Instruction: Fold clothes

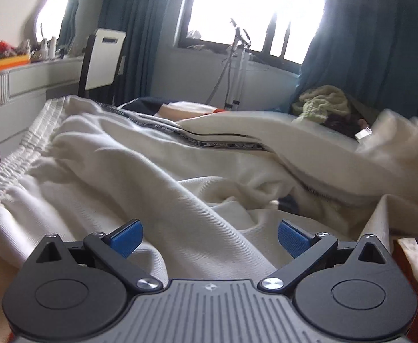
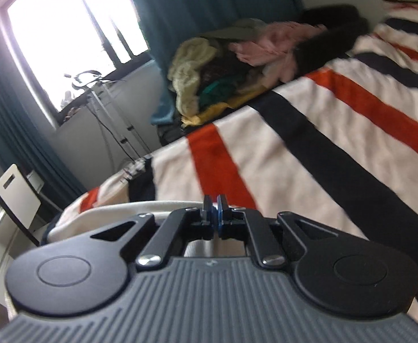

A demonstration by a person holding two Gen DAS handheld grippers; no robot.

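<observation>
A pair of white sweatpants (image 1: 140, 165) with an elastic waistband (image 1: 23, 148) and a dark side stripe lies rumpled on the bed in the left wrist view. My left gripper (image 1: 209, 235) is open, its blue pads (image 1: 127, 238) spread just above the white fabric, holding nothing. In the right wrist view my right gripper (image 2: 216, 214) is shut, the pads pressed together, with white fabric (image 2: 140, 208) draped right under and behind the fingers; whether cloth sits between the pads is hidden. At the far right of the left wrist view a raised fold of the pants (image 1: 394, 148) is blurred.
The bed has a blanket (image 2: 309, 143) with white, orange and navy stripes. A pile of mixed clothes (image 2: 223, 74) sits at the far edge of the bed by the teal curtains. A chair (image 1: 103, 60), a white dresser (image 1: 23, 85) and a metal stand (image 1: 237, 65) stand beyond the bed.
</observation>
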